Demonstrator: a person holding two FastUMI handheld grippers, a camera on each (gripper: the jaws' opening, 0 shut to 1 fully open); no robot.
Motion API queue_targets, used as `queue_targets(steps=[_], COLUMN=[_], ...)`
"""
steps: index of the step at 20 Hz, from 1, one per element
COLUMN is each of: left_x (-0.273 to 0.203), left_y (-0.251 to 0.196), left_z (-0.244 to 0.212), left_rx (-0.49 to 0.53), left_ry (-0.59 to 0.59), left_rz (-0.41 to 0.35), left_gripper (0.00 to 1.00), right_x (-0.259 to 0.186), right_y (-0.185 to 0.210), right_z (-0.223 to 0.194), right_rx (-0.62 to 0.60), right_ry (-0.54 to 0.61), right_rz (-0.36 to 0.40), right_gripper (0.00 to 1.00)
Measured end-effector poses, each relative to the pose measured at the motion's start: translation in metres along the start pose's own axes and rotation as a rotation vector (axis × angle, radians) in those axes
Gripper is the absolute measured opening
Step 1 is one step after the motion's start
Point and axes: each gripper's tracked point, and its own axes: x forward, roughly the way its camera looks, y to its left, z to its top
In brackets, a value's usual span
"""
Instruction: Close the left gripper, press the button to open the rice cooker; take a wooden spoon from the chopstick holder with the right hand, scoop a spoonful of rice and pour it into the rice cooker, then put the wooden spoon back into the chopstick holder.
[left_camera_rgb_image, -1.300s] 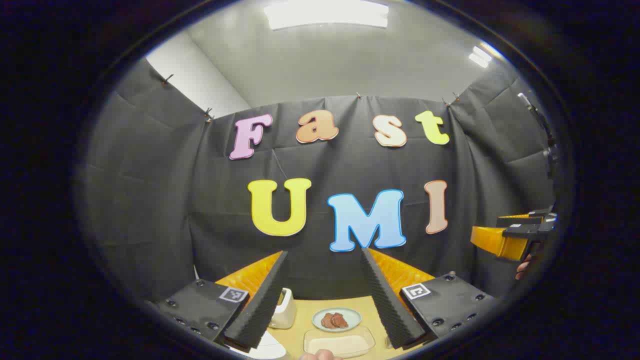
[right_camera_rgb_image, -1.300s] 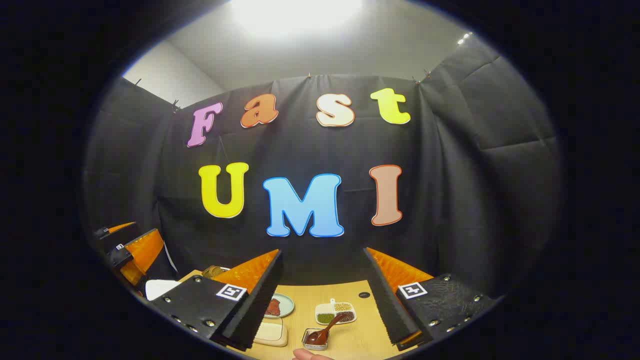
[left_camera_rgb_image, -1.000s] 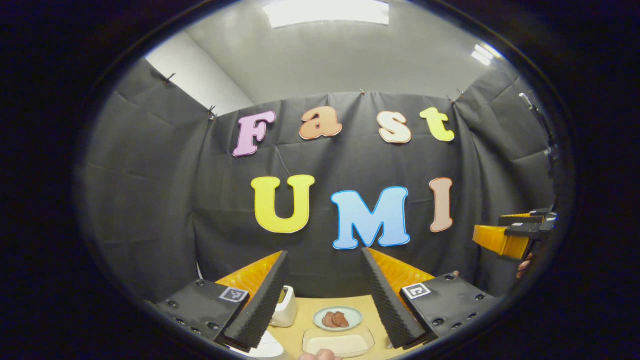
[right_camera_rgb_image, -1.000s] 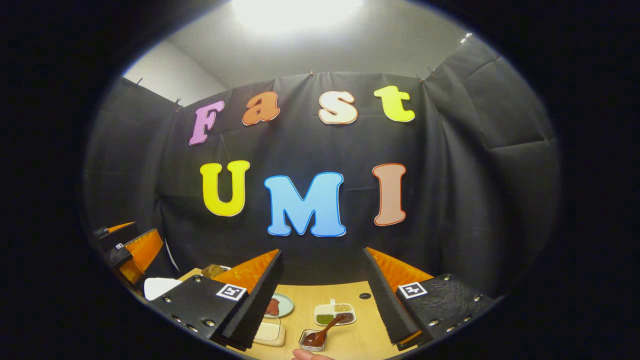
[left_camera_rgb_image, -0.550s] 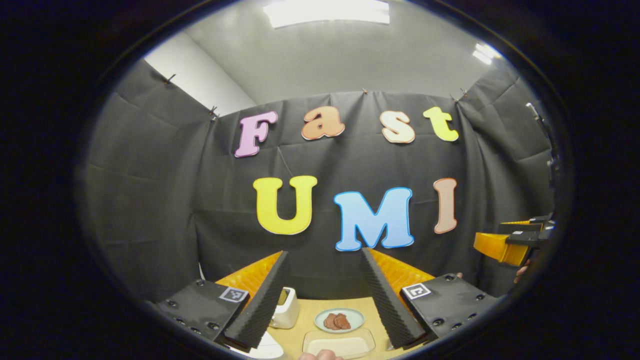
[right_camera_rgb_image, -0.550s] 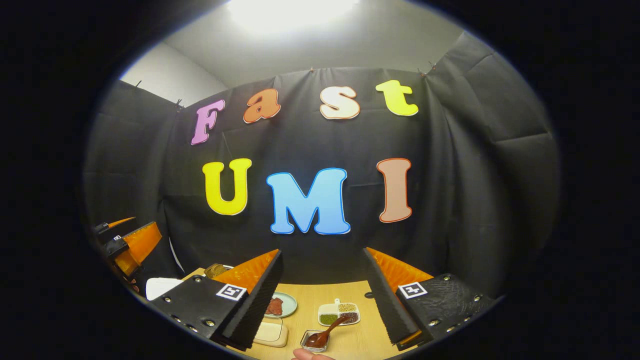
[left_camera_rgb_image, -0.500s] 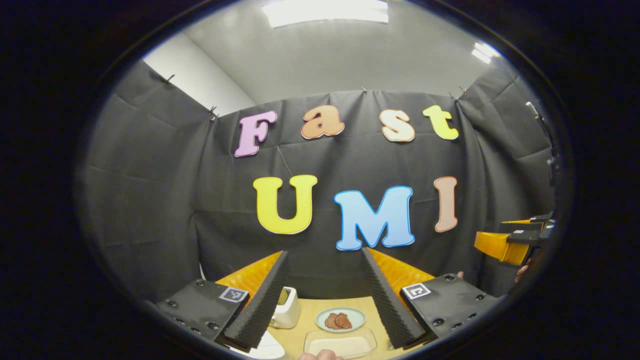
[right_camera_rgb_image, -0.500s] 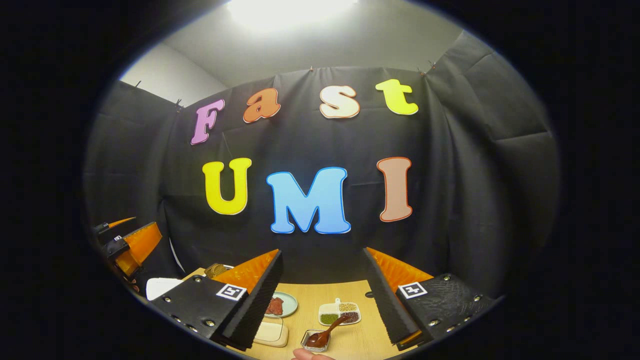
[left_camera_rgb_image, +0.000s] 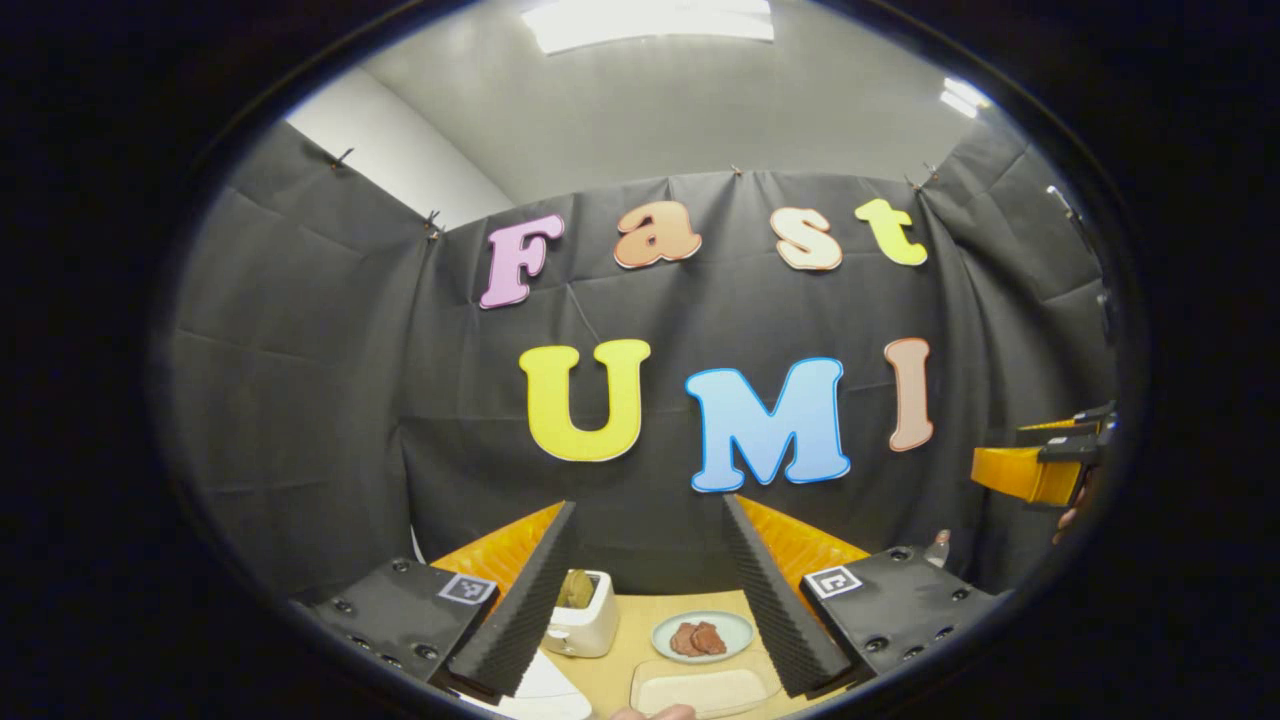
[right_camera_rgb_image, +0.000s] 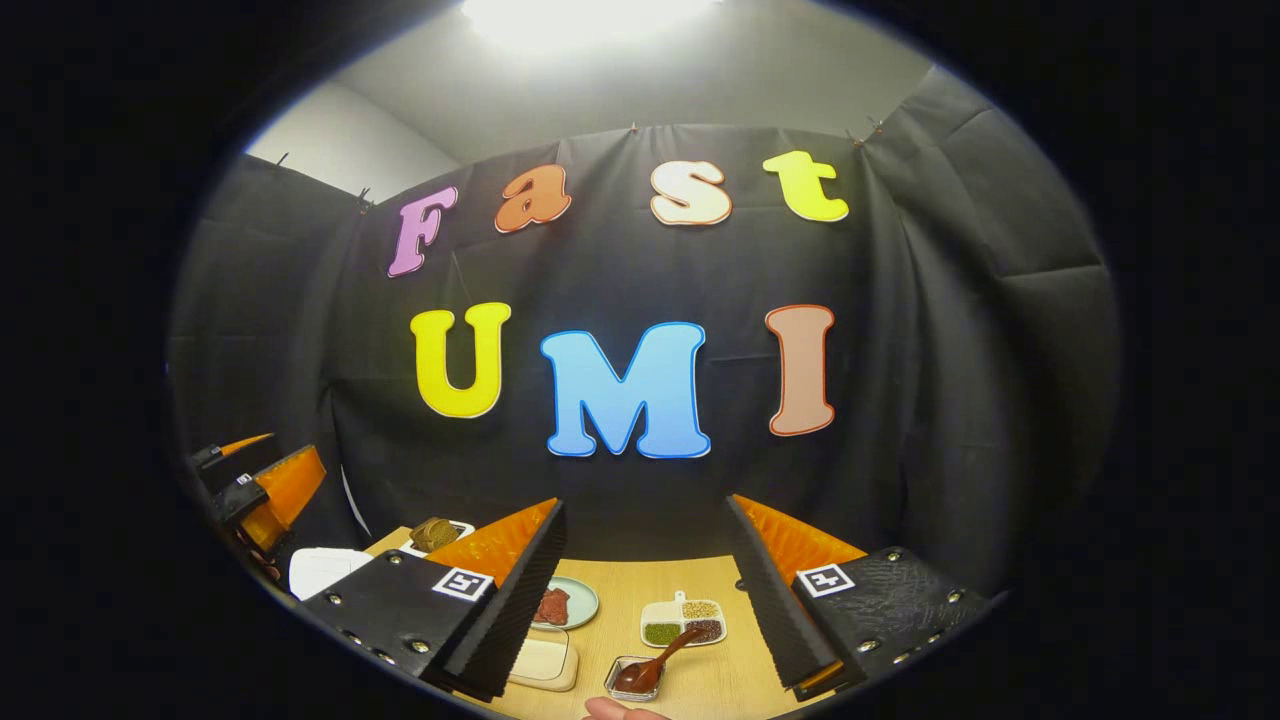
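Left gripper view: the left tongs (left_camera_rgb_image: 648, 600) are held level above the near edge of the wooden desk (left_camera_rgb_image: 625, 655), their 2 fingers spread wide apart with nothing between them. Behind the left finger stands a white holder (left_camera_rgb_image: 583, 626) with brownish contents at its top. In the gap between the fingers lie a pale round plate (left_camera_rgb_image: 703, 633) carrying 2 reddish-brown pieces and, nearer the camera, a clear shallow tray (left_camera_rgb_image: 705, 688) of white grains, probably the rice. A curved white surface (left_camera_rgb_image: 545, 695) shows at the bottom left; whether it belongs to the rice cooker cannot be told. At the far right the right tongs (left_camera_rgb_image: 1045, 462) hang in the air, a fingertip of the holding hand just below them.

Right gripper view: the right tongs (right_camera_rgb_image: 648, 595) are likewise spread wide and empty. Between the fingers, on the desk, sit a white divided dish (right_camera_rgb_image: 684, 620) of green, yellow and dark grains and a small clear container (right_camera_rgb_image: 636, 678) holding a dark brown spoon (right_camera_rgb_image: 652, 661), its handle leaning up to the right. The round plate and the tray lie partly hidden behind the left finger. At the far left, the left tongs float above a white object (right_camera_rgb_image: 318, 571).
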Motion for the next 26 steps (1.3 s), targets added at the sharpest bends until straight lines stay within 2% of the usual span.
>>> queue_targets(steps=[2,4,6,10,12,13,17,19,21,22,26], left_x=[-0.001,-0.003,-0.005,-0.005,-0.006,-0.009,-0.019,-0.027,-0.034,-0.038,-0.046], left_y=[0.005,0.012,0.032,0.069,0.083,0.095,0.150,0.170,0.177,0.182,0.188], left_z=[-0.015,-0.023,-0.029,-0.065,-0.091,-0.107,-0.177,-0.215,-0.245,-0.256,-0.284], left_rx=[0.000,-0.017,-0.017,-0.026,-0.089,-0.125,-0.194,-0.206,-0.224,-0.232,-0.258], left_ry=[0.017,0.020,0.024,0.088,0.138,0.176,0.342,0.421,0.477,0.498,0.556], left_rz=[0.003,0.010,0.047,0.086,0.079,0.085,0.181,0.215,0.226,0.232,0.253], left_gripper=[1.00,0.78,0.56,0.12,0.12,0.07,0.11,0.07,0.11,0.07,0.07], right_x=[0.002,0.004,0.009,0.013,0.016,0.016,0.017,0.016,0.014,0.014,0.013], right_y=[0.003,0.007,0.011,0.017,0.017,0.019,0.018,0.017,0.015,0.015,0.007], right_z=[-0.004,-0.007,-0.009,-0.014,-0.017,-0.017,-0.020,-0.023,-0.024,-0.024,-0.032], right_rx=[-0.004,-0.007,-0.016,-0.016,-0.021,-0.021,-0.017,-0.015,-0.012,-0.012,-0.003], right_ry=[0.006,0.010,0.019,0.030,0.037,0.038,0.043,0.049,0.048,0.049,0.068], right_rz=[0.006,0.016,0.026,0.042,0.046,0.049,0.047,0.045,0.040,0.038,0.019], right_gripper=[0.95,0.95,0.95,0.95,0.95,0.95,0.95,0.95,0.95,0.95,0.95])
